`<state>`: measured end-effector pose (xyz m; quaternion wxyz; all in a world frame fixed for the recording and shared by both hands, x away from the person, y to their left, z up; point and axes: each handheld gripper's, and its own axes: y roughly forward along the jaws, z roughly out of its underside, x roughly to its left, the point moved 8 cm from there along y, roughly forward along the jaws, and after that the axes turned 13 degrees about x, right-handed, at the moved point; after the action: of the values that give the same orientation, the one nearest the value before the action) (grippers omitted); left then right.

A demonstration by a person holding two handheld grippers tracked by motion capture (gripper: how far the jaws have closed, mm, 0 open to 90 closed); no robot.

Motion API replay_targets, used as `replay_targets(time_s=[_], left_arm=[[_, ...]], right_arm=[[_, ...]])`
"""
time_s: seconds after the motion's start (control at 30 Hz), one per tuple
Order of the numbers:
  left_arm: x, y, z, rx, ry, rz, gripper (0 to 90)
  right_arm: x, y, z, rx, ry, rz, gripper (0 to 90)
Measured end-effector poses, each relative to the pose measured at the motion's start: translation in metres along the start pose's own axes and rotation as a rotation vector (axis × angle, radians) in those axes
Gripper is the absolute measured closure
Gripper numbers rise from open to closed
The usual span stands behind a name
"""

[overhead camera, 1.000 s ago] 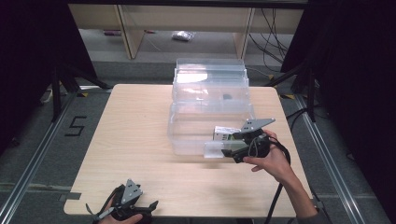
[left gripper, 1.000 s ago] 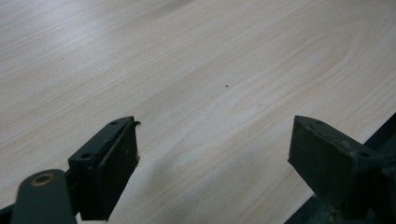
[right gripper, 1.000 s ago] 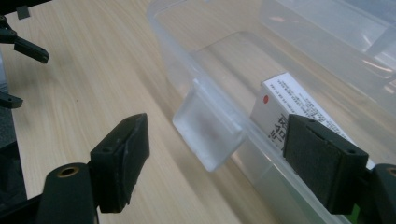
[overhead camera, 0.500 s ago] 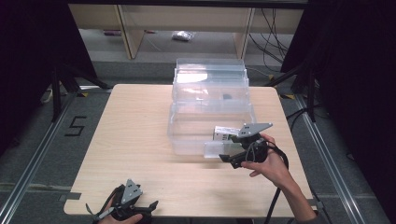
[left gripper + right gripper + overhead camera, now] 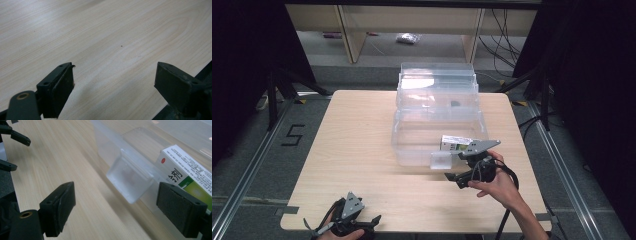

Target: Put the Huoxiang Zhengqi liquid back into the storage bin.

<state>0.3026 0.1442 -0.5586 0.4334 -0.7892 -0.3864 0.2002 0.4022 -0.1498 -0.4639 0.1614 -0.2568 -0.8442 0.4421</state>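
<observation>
So there's a clear plastic drawer unit (image 5: 437, 95) sitting at the far edge of the wooden table (image 5: 357, 145), a bit right of centre. Its bottom drawer (image 5: 412, 145) is pulled way out toward the person. Inside that drawer, in the near right corner, there's a white and green medicine box (image 5: 455, 144) with printed text, lying right up against the front wall. One of the upper drawers has a small dark thing (image 5: 455, 104) in it, too small to say what it is.

The right gripper (image 5: 452, 176) is just off the drawer's front right corner, near the right edge of the table. Its jaws have just been opening and now stand wide, nothing between them. In the right gripper view the clear drawer handle (image 5: 130, 176) is straight ahead of the jaws but not touching them, and the medicine box (image 5: 186, 173) shows through the drawer wall just behind it.

The left gripper (image 5: 349, 227) rests at the near left corner of the table, jaws spread apart with only bare wood in front of them in its own view
</observation>
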Motion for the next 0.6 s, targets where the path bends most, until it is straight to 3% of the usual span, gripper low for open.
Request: replay_targets(time_s=[0.07, 0.13, 0.23, 0.6], left_arm=[[0.000, 0.000, 0.000, 0.000, -0.001, 0.000, 15.2], [0.001, 0.000, 0.001, 0.008, 0.007, -0.002, 15.1], [0.001, 0.000, 0.001, 0.008, 0.006, -0.002, 15.1], [0.001, 0.001, 0.001, 0.009, 0.002, 0.001, 15.2]], right_arm=[[0.002, 0.001, 0.002, -0.001, 0.017, -0.006, 16.8], [0.002, 0.002, 0.003, -0.010, -0.013, -0.007, 16.9], [0.004, 0.004, 0.008, -0.007, -0.005, 0.010, 17.1], [0.016, 0.016, 0.036, 0.023, 0.019, -0.017, 17.8]])
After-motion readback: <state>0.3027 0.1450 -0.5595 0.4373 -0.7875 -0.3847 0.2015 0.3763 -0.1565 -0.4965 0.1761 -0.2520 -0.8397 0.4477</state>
